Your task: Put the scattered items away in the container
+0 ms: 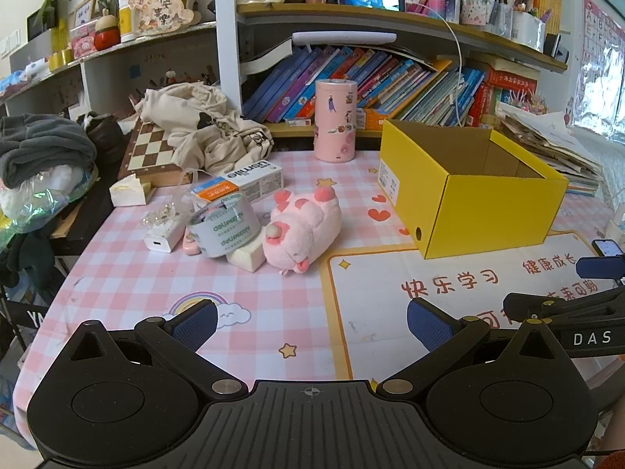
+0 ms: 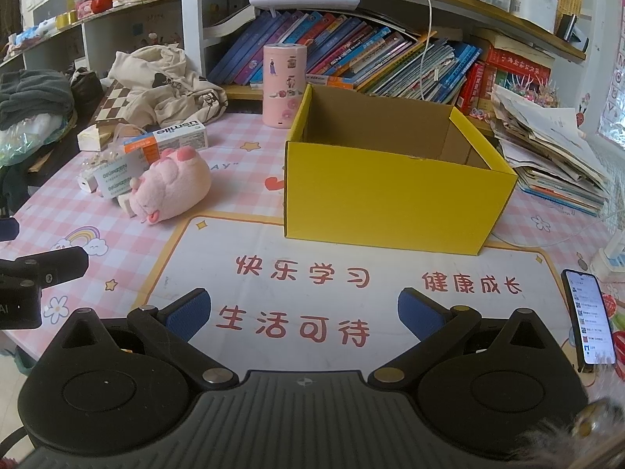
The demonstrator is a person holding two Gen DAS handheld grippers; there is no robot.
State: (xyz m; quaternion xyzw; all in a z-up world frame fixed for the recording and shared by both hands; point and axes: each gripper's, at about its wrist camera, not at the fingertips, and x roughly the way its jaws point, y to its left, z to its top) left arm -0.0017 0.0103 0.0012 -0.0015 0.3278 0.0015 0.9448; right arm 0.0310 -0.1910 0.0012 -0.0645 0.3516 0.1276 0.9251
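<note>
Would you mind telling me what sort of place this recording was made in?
Most likely a child's study desk at home: shelves packed with picture books, a pink checked table mat printed with rainbows and stars, and a pink plush toy beside an open yellow box.

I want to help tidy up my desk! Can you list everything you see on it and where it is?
box: 1, yellow, open, right of middle
plush toy: 1, pink, left of the box
tape roll: 1, grey, touching the plush toy's left side
charger: 1, white, left of the tape roll
toothpaste carton: 1, white and orange, behind the tape roll
canister: 1, pink with stickers, upright at the back
chessboard: 1, brown and cream, back left under a cream cloth
phone: 1, screen lit, near right edge
books: many, on the shelf behind
left gripper: fingers open, empty
right gripper: fingers open, empty
</note>
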